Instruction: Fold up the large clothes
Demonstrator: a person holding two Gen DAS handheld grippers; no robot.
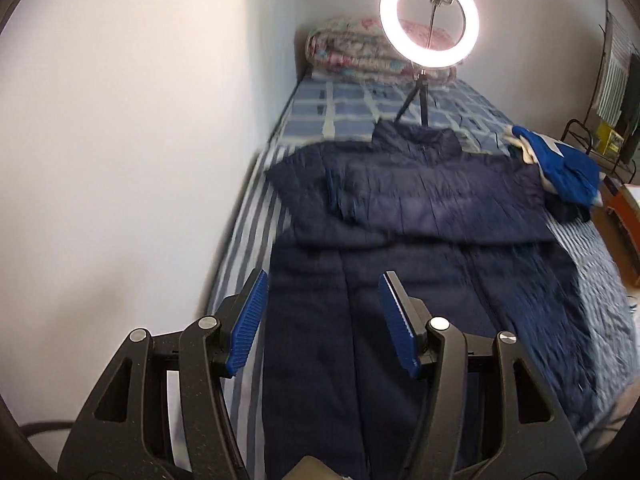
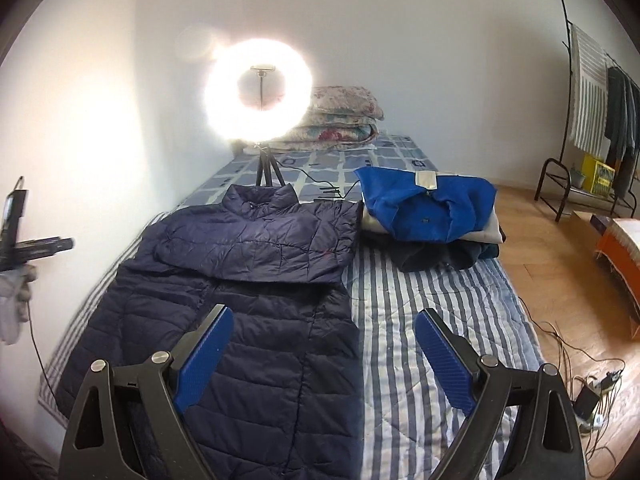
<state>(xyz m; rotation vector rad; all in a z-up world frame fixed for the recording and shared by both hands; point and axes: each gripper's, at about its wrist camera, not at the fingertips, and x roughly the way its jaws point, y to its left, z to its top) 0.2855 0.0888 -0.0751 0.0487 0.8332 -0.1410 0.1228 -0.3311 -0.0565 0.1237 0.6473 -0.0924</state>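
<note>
A long navy quilted puffer jacket (image 1: pixel 420 240) lies flat on the striped bed, collar toward the far end, both sleeves folded across the chest. It also shows in the right wrist view (image 2: pixel 248 300). My left gripper (image 1: pixel 322 280) is open and empty, above the jacket's lower left part. My right gripper (image 2: pixel 324 318) is open and empty, above the jacket's lower right edge and the striped cover. The left gripper shows at the left edge of the right wrist view (image 2: pixel 24 236), too small to read its jaws there.
A lit ring light on a tripod (image 2: pixel 260 92) stands on the bed beyond the collar. A pile of clothes topped by a blue garment (image 2: pixel 428 208) lies right of the jacket. Folded floral quilts (image 2: pixel 340 120) sit at the bed's head. A wall runs along the left. A clothes rack (image 2: pixel 592 120) and floor cables (image 2: pixel 592 384) are on the right.
</note>
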